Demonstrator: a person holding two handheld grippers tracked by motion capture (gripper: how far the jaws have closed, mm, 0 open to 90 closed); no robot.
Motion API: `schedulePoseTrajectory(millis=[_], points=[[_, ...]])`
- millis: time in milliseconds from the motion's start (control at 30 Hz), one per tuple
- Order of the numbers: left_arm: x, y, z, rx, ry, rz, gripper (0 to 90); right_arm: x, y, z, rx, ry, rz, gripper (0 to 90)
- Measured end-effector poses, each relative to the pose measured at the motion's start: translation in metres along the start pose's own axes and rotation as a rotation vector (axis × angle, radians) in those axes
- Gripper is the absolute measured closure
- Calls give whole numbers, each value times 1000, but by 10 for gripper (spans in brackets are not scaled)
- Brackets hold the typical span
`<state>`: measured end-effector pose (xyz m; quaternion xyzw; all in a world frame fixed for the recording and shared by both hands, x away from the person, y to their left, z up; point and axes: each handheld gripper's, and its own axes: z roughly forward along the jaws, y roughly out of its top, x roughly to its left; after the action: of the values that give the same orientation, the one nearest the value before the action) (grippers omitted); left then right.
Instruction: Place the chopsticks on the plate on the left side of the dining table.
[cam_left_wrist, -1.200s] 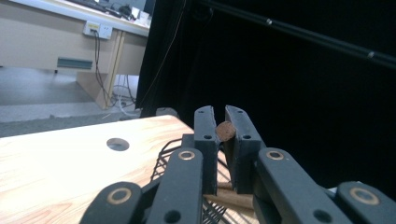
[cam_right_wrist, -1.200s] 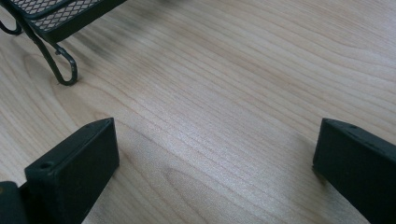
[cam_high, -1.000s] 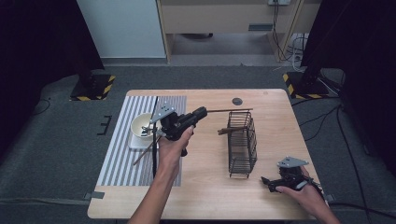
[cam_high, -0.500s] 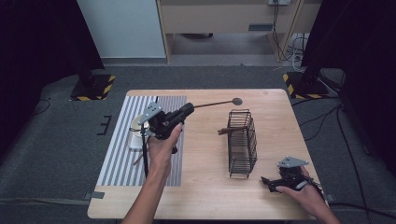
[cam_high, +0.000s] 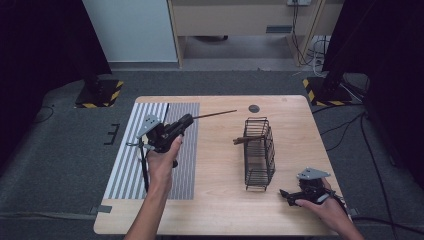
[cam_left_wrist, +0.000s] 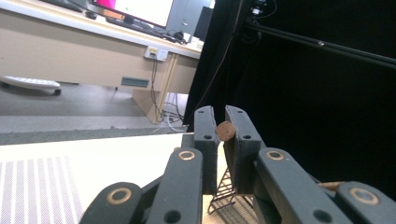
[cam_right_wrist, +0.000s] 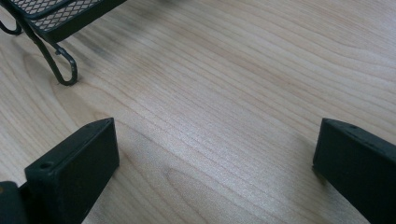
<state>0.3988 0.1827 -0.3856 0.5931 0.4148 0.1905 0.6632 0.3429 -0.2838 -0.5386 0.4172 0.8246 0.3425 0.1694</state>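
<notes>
A pale wood-grain table (cam_high: 220, 200) is carrying a mat (cam_high: 165, 165) striped grey and white. The wire basket (cam_high: 259, 152) is showing black, the stick (cam_high: 215, 114) looking brown, perhaps dark wood. Both grippers, left (cam_left_wrist: 220, 131) and right (cam_right_wrist: 215, 154), are showing black.

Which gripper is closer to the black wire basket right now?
Right. The right gripper rests on the table just beside the wire basket, near its foot. The left gripper is farther off over the striped mat, holding a thin stick.
</notes>
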Motion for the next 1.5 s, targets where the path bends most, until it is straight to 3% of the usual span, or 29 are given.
schedulePoseTrajectory(millis=[1033,1500], points=[[33,-49,-40,43,108,-41,832,0,0,0,0,0,0,2],[42,-59,-52,48,147,-63,832,0,0,0,0,1,-1,2]])
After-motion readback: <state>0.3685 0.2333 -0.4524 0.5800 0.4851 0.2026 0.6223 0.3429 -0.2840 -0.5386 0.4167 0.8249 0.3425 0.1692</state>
